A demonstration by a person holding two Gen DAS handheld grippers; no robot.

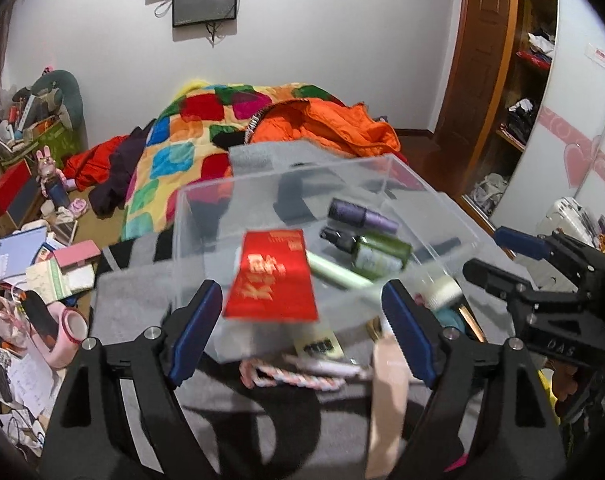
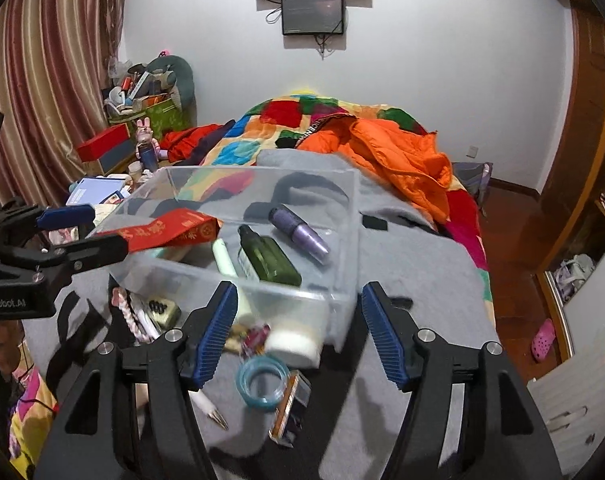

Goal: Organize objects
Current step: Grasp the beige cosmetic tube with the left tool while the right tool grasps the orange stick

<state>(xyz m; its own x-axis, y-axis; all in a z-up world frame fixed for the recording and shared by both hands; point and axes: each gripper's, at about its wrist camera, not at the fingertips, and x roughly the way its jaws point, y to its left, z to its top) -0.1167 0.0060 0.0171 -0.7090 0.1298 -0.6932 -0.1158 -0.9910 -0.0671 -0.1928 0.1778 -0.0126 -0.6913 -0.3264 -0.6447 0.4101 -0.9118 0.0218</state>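
I saw both grippers spread: left gripper, right gripper, neither pinching. Clear rectangular plastic bin on grey blanket held one red paper envelope, one green glass bottle, one purple tube.

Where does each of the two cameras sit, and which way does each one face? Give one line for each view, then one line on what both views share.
Left wrist: sits on the left gripper, looks forward over the clear box toward the bed; its own open fingers show, and the right gripper enters at right.
Right wrist: sits on the right gripper, facing the same way; its open fingers show, and the left gripper enters at left.
Shared: clear box, red envelope, green bottle, purple bottle, wall screens.
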